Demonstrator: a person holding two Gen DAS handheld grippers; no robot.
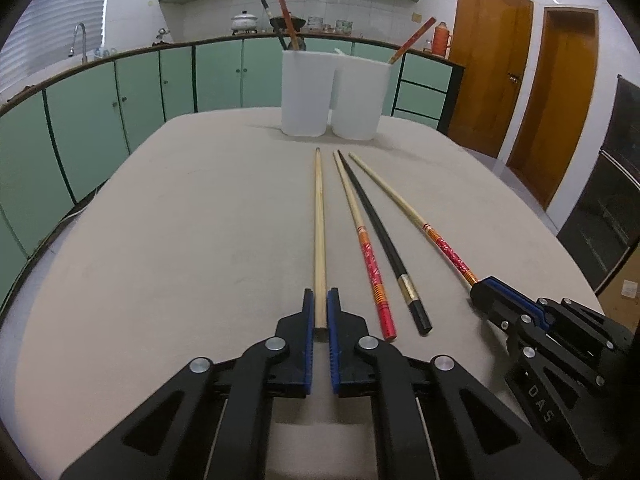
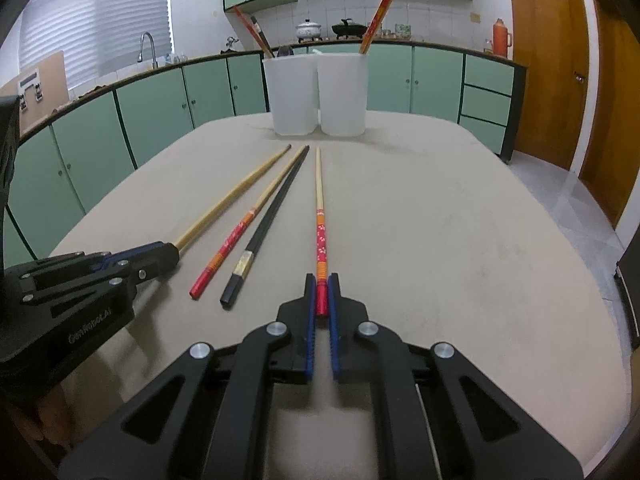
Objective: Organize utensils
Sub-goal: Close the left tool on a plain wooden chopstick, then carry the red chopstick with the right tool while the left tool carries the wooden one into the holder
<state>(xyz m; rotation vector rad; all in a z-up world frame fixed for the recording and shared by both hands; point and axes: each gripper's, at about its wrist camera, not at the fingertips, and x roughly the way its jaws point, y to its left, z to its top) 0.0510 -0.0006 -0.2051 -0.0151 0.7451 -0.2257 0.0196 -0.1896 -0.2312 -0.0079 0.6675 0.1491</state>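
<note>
Left gripper (image 1: pixel 321 306), low centre of its frame, pinches the near end of a plain wooden chopstick (image 1: pixel 319 216) lying on the bench (image 1: pixel 180 220). Right gripper (image 2: pixel 321 290) likewise clamps a red-patterned chopstick (image 2: pixel 320 220). Between them lie another red-handled chopstick (image 1: pixel 366 248) and a black chopstick (image 1: pixel 380 232). Two white containers (image 1: pixel 308 92) stand at upper centre, holding chopsticks.

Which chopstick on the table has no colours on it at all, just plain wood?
The plain wooden chopstick, leftmost, sits between the left tool's fingers. The others are red-patterned or black.
</note>
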